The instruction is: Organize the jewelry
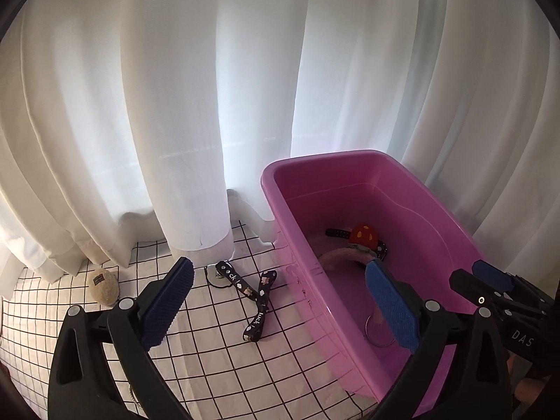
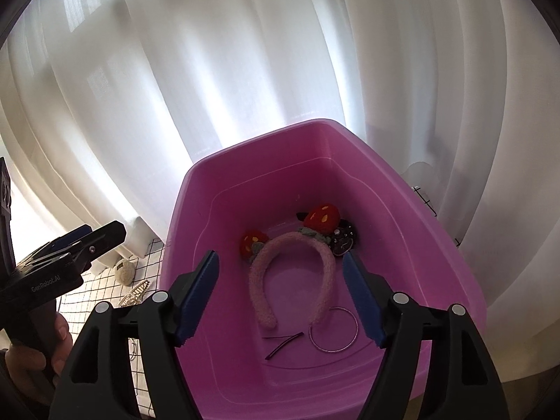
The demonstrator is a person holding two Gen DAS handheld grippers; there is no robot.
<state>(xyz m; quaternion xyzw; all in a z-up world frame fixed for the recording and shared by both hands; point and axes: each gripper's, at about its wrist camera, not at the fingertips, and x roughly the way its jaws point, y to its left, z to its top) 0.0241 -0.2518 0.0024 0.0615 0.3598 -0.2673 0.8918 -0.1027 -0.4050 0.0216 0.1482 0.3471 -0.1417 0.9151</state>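
A pink plastic tub point(image 2: 451, 280) holds a fuzzy pink headband point(image 2: 290, 245) with red strawberry ornaments point(image 2: 322, 217), a thin bangle point(image 2: 353, 329) and a dark hairpin point(image 2: 283, 343). My right gripper point(image 2: 283, 301) is open and empty above the tub. My left gripper point(image 1: 280, 304) is open and empty, straddling the tub's left wall point(image 1: 308, 280). On the grid cloth lie a dark printed ribbon point(image 1: 259, 301), a beige fuzzy clip point(image 1: 103, 285) and a silvery ring point(image 1: 217, 278). A sparkly clip point(image 2: 134, 294) lies left of the tub.
White curtains point(image 1: 210, 87) hang right behind the tub and the grid-patterned cloth point(image 1: 210, 350). The right gripper also shows at the right edge of the left wrist view point(image 1: 490, 276). The left gripper and the hand holding it show in the right wrist view point(image 2: 70, 245).
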